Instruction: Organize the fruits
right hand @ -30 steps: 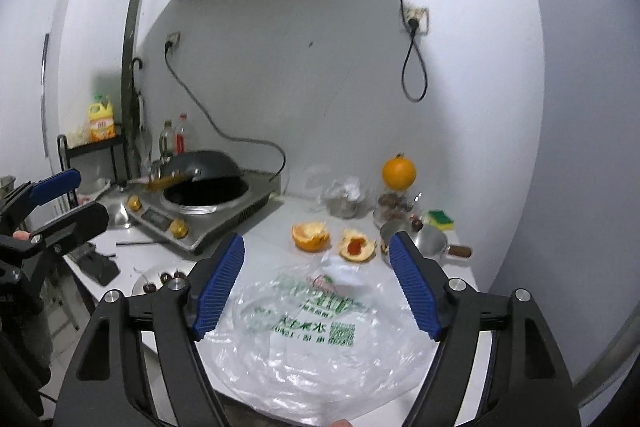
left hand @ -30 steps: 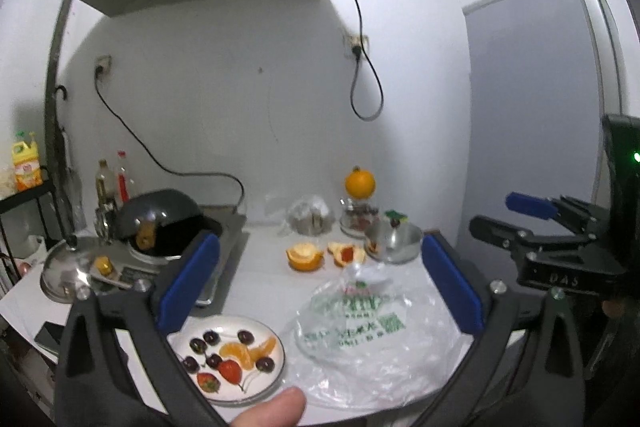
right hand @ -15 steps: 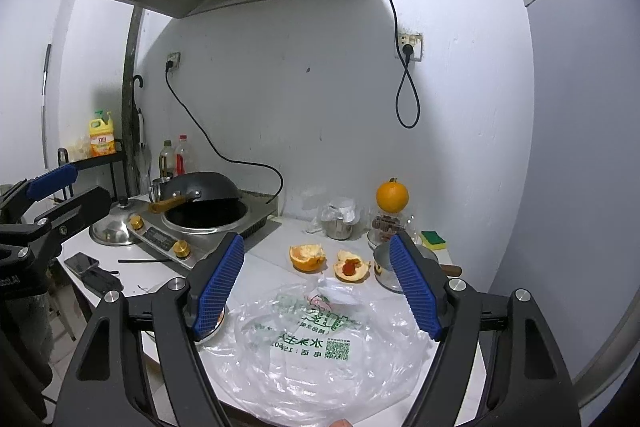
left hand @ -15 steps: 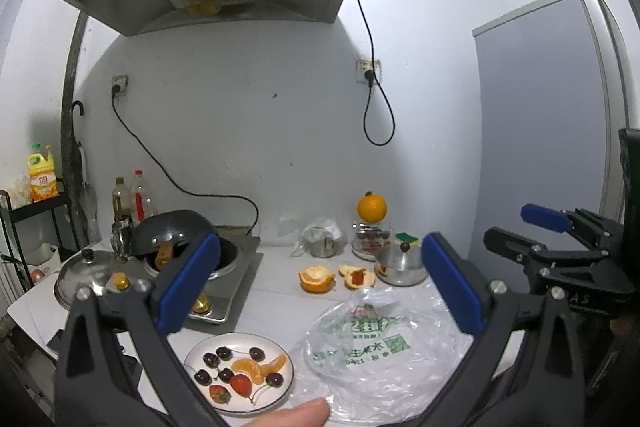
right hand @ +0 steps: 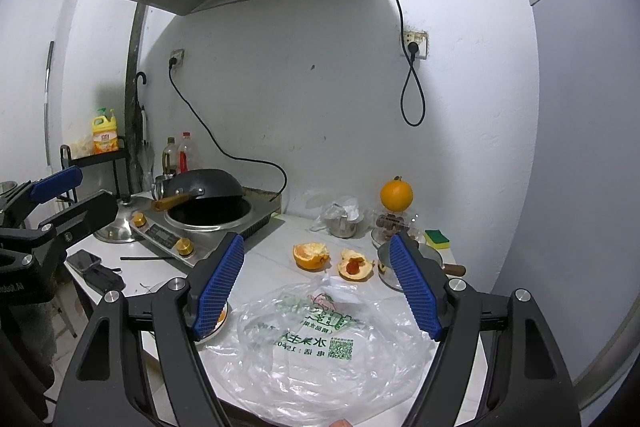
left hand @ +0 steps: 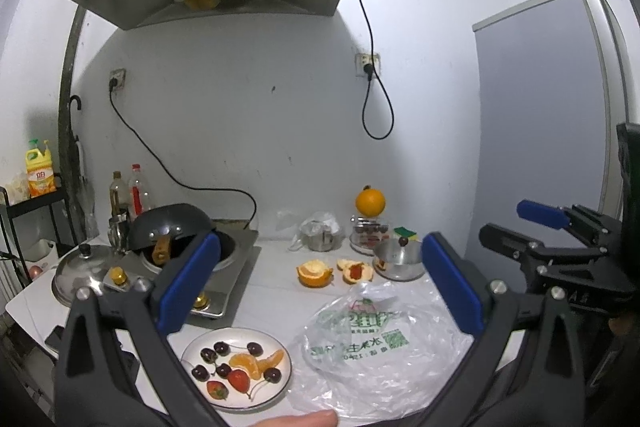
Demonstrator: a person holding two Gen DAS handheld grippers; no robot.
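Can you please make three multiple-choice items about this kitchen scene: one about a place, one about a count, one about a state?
1. Where does the whole orange sit?
A. on a clear container by the back wall
B. on the plate
C. in the wok

2. How many strawberries lie on the plate?
A. none
B. two
C. five

3. How does the left gripper stand?
A. shut on the plastic bag
B. shut on a cherry
C. open, holding nothing

Key: 1 A, the orange rests on the container behind the small pot. 2 B, two red berries show near the front rim. 3 C, its blue pads stand wide apart.
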